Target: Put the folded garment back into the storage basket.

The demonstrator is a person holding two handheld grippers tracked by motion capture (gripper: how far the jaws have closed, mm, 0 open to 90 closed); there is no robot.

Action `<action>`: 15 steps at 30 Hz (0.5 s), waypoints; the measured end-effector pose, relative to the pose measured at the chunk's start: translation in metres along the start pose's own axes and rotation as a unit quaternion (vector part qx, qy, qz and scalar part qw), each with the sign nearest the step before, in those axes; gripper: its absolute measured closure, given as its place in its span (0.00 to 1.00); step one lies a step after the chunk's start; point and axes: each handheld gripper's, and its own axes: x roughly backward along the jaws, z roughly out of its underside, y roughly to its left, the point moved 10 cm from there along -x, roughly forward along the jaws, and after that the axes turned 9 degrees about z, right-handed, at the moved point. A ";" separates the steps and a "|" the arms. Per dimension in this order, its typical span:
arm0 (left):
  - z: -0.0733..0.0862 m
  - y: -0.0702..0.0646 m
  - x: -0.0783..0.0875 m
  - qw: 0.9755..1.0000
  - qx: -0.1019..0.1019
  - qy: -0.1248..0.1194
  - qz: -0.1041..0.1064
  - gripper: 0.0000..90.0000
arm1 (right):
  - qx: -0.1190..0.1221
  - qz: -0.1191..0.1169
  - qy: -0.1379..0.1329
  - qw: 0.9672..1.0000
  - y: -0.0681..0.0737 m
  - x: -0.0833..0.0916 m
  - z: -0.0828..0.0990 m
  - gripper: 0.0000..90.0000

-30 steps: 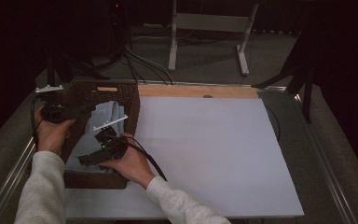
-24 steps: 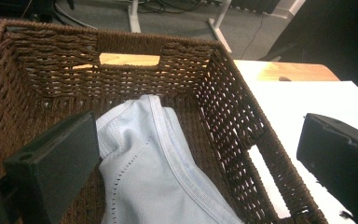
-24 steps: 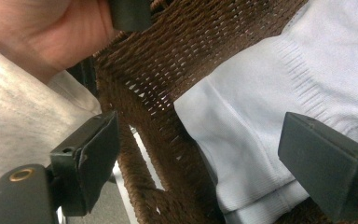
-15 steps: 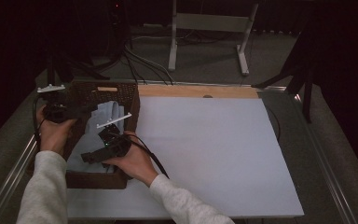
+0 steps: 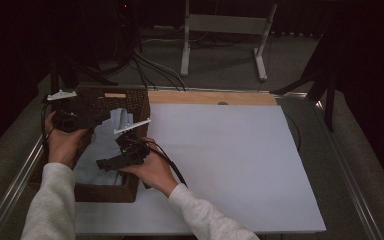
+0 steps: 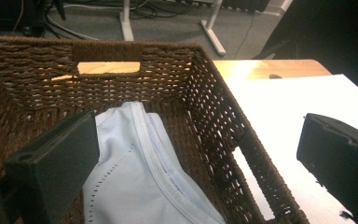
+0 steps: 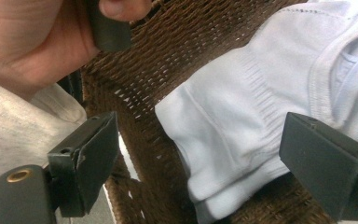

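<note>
From above, a pale blue garment (image 5: 102, 145) lies in the wicker basket (image 5: 135, 102) at the desk's (image 5: 230, 150) left edge, both tools over it. The left tool (image 6: 196, 154) gapes wide, empty. The right tool (image 7: 200, 163) is wide too, straddling the garment's folded edge.

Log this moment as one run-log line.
left hand-held gripper: open, over basket | right hand-held gripper: open, above pale blue garment | garment: lying in basket, not gripped
</note>
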 end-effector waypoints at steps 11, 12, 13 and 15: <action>-0.002 -0.020 -0.001 1.000 -0.009 -0.009 0.026 0.00 | -0.002 0.008 -0.009 1.000 -0.014 0.012 0.003 0.14; -0.002 -0.022 -0.001 1.000 -0.010 -0.010 0.028 0.00 | -0.002 0.008 -0.011 1.000 -0.015 0.013 0.003 0.14; -0.002 -0.024 -0.001 0.999 -0.010 -0.012 0.031 0.00 | -0.002 0.009 -0.012 1.000 -0.017 0.015 0.004 0.14; -0.002 -0.028 -0.002 0.999 -0.012 -0.015 0.034 0.00 | -0.003 0.009 -0.015 1.000 -0.020 0.019 0.005 0.14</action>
